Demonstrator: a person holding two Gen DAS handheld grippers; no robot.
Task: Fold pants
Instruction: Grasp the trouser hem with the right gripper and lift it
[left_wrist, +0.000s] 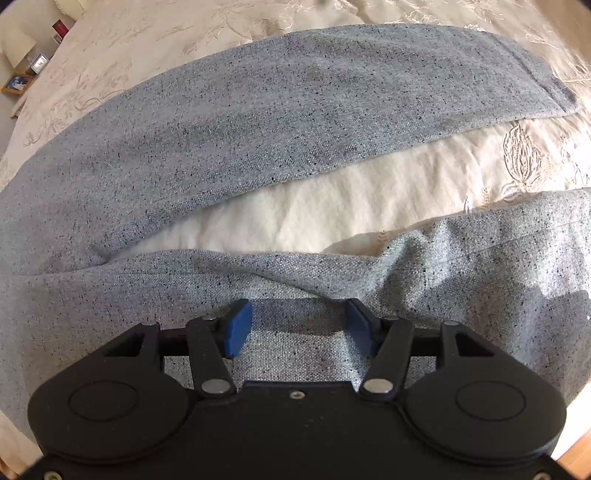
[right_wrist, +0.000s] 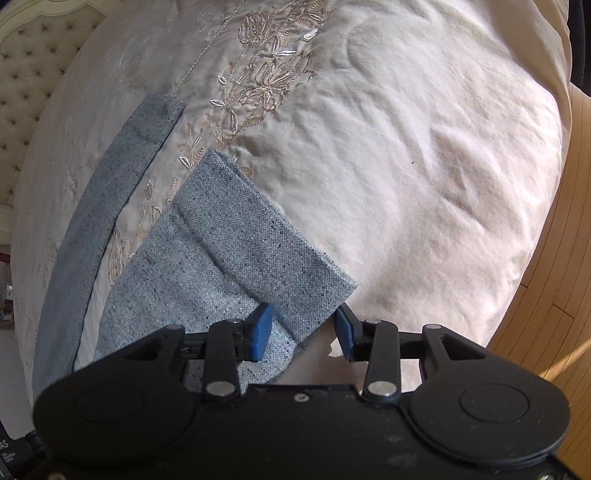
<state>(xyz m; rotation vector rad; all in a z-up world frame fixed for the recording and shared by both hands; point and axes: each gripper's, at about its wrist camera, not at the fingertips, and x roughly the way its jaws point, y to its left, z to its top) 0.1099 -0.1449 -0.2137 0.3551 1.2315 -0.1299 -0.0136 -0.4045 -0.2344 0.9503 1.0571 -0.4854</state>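
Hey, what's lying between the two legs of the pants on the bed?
Only bare cream bedspread shows between the far pant leg and the near pant leg, clearest in the left wrist view.

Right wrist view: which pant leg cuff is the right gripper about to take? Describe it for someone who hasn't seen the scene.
On the cream embroidered bedspread lie speckled blue-grey woven pants, legs spread apart. The target is the near leg's turned-up cuff, with the open right gripper straddling its corner. The other cuff lies farther away, beyond the embroidered strip.
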